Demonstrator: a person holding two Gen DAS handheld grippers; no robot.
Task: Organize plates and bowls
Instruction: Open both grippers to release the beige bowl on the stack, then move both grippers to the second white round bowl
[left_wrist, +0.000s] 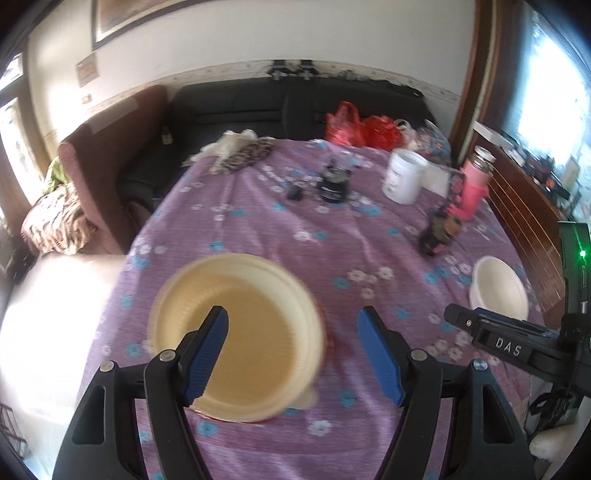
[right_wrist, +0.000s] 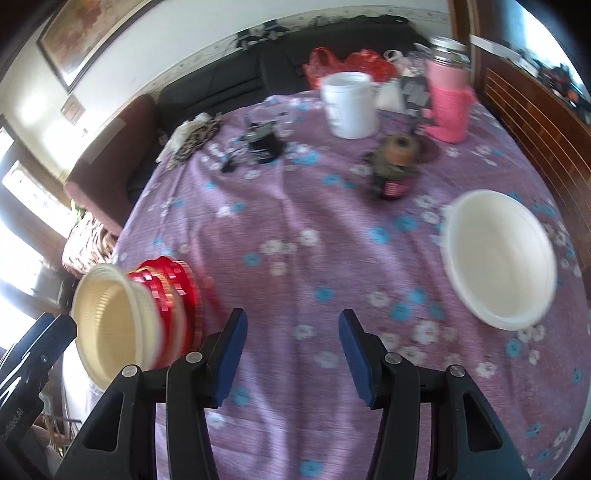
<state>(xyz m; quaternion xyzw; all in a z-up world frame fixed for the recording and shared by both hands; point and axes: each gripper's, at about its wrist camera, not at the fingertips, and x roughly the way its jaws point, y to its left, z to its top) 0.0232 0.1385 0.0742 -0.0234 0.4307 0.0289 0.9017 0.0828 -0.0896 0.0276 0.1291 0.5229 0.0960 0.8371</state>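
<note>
Home living room, black sofa (left_wrist: 258, 107), floral tablecloth (left_wrist: 295, 229), framed picture (right_wrist: 85, 40)

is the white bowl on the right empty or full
Empty: the white bowl shows only its bare white inside in the right wrist view, standing upright on the tablecloth.

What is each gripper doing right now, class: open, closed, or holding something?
Left gripper: open, holding nothing, over the cream bowl.
Right gripper: open, holding nothing, above the tablecloth.

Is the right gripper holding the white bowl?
No, the right gripper is open over bare tablecloth, with the white bowl apart.
</note>
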